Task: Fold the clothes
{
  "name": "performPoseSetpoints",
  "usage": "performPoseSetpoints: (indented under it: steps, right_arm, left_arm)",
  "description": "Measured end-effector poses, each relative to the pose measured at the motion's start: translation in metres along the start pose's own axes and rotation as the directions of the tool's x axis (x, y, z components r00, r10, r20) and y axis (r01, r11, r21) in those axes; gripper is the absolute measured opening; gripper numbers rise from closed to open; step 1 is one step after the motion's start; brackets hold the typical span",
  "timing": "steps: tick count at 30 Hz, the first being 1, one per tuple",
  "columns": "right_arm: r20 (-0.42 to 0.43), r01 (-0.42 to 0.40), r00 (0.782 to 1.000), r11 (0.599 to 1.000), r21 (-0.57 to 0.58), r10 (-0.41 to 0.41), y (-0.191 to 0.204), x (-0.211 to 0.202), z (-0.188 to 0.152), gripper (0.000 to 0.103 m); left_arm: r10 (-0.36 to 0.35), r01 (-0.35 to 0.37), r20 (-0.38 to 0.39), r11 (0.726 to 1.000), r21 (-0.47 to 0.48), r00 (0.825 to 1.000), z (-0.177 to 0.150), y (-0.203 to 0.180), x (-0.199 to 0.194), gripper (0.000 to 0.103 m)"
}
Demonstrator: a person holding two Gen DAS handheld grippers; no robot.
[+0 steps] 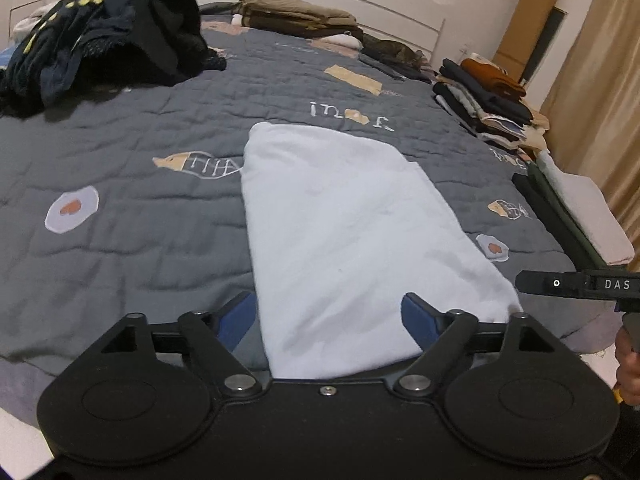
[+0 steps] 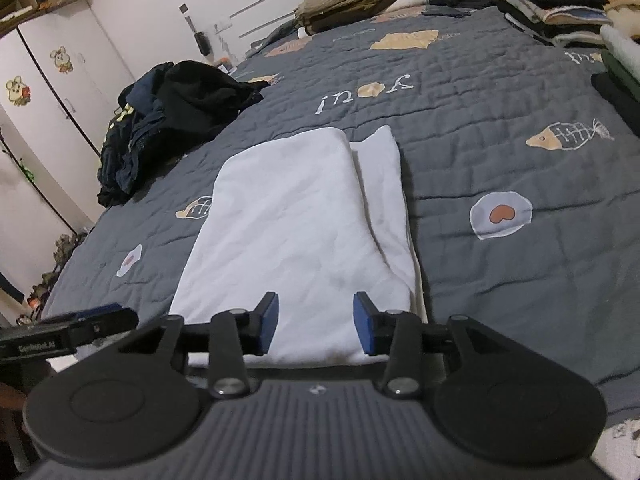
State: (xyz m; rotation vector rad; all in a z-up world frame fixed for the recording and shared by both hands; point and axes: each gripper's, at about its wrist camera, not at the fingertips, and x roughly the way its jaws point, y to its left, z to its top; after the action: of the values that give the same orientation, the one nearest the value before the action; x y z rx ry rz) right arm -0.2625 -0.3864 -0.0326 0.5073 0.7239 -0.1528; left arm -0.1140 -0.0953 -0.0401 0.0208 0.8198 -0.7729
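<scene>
A folded white cloth (image 1: 352, 240) lies on the bed (image 1: 120, 208), close to the near edge and about in the middle of it. The bed has a gray quilt with fish and fried eggs drawn on it.

The left wrist view shows the cloth as one smooth white shape. It also shows a tall brown roll (image 1: 528, 20) leaning on the wall by a tan curtain (image 1: 600, 80), past the right edge of the bed. A bit of a person's hand (image 1: 628, 364) peeks in at the right side.

The right wrist view shows something the other does not: the cloth has a top flap (image 2: 288, 220) folded over, with a thin strip of the lower layer (image 2: 386, 184) sticking out on its right. This view also shows a white wardrobe (image 2: 52, 92) with animal stickers, off past the left edge of the bed.

Both views show a dark pile of clothes (image 1: 100, 36) near the far left corner, a tan folded pile (image 1: 296, 16) at the far edge by the headboard, and a stack of folded clothes (image 1: 488, 104) along the right edge.

The left gripper (image 1: 332, 316) has its blue fingers (image 1: 236, 320) spread wide. They are over the near end of the cloth but hold nothing. The right gripper (image 2: 316, 324) has its fingers (image 2: 268, 324) partly apart, also over the near end of the cloth. They do not pinch it. Both have let go.
</scene>
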Motion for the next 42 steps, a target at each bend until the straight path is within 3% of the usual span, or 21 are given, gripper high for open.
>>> performPoseSetpoints:
  steps: [14,21,42]
  right_arm:
    - [-0.026,0.025,0.999,0.999,-0.048,-0.026,0.027,-0.038,0.014,0.041]
    - [-0.061,0.054,0.996,0.996,-0.065,-0.058,0.041,-0.043,0.016,0.041]
    - [-0.064,0.041,0.997,0.995,-0.093,-0.047,0.054,-0.049,0.02,0.041]
  left_arm:
    - [0.055,-0.053,-0.035,0.997,0.047,0.998,0.013,-0.003,-0.039,0.084]
    - [0.063,-0.059,-0.054,0.996,0.066,0.997,0.018,-0.006,-0.05,0.085]
    - [0.079,-0.074,-0.062,0.994,0.076,0.995,0.012,-0.012,-0.066,0.085]
